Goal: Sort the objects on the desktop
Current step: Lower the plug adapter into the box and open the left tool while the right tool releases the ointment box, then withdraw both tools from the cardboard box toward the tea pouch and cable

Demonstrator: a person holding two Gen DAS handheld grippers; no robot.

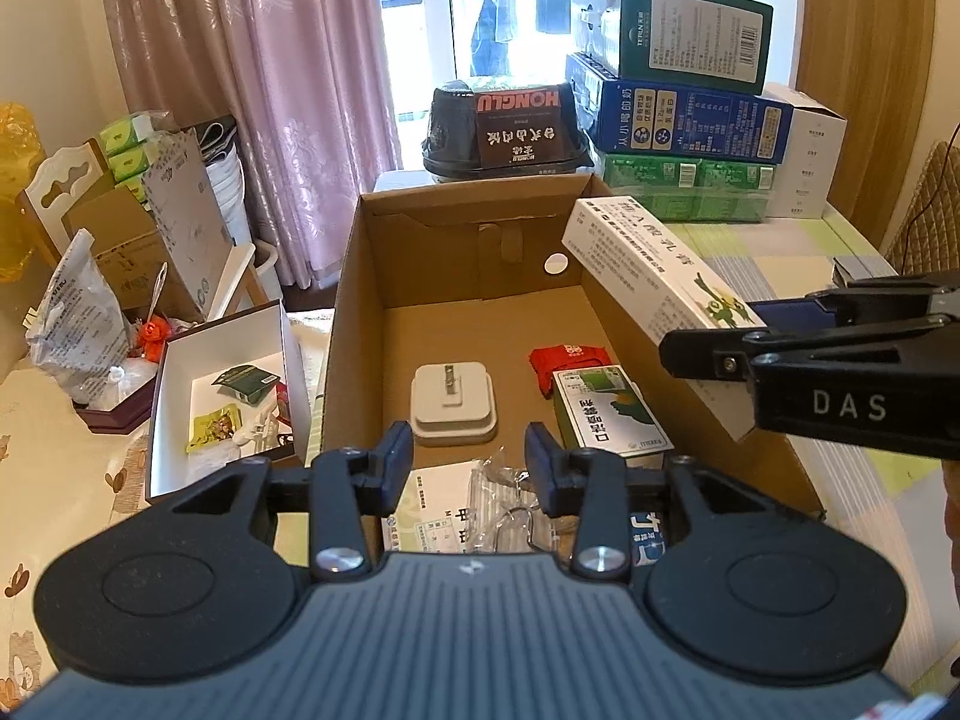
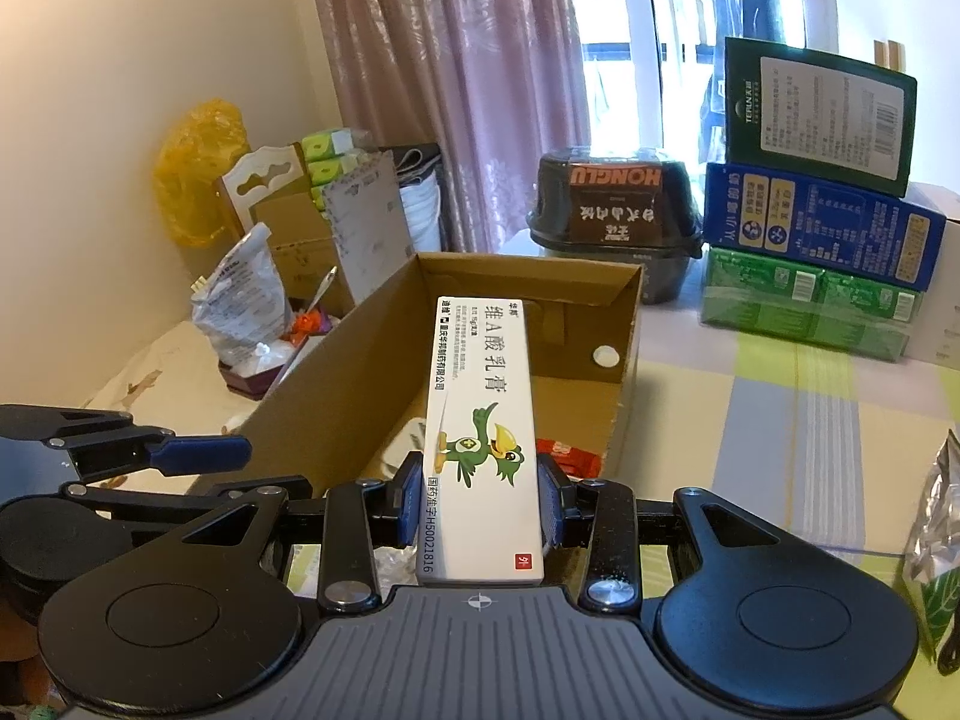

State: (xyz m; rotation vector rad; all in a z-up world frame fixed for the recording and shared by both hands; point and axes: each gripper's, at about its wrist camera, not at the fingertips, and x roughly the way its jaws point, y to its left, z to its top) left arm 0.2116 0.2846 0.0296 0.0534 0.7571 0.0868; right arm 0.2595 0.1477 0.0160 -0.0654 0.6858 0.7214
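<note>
My right tongs [image 2: 478,501] are pinching the long white ointment box [image 2: 480,438] by its near end, a blue pad against each long side, the bird print facing up. The box reaches straight ahead of the fingers, out over the open cardboard carton [image 2: 336,384]; from my left camera I see it slanting above the carton's right wall.

My left tongs [image 1: 468,468] are spread with nothing between the pads, hanging over the carton's near edge. Just beyond their tips, on the carton floor, sits a white charger block [image 1: 454,403]; ahead and to the right lie a green-and-white medicine box [image 1: 606,414] and, touching it behind, a red packet [image 1: 561,363]. Directly under the fingers lie a leaflet and clear plastic wrap [image 1: 504,498].

Farther out to the left stands a small white open box [image 1: 174,414] holding sachets.
</note>
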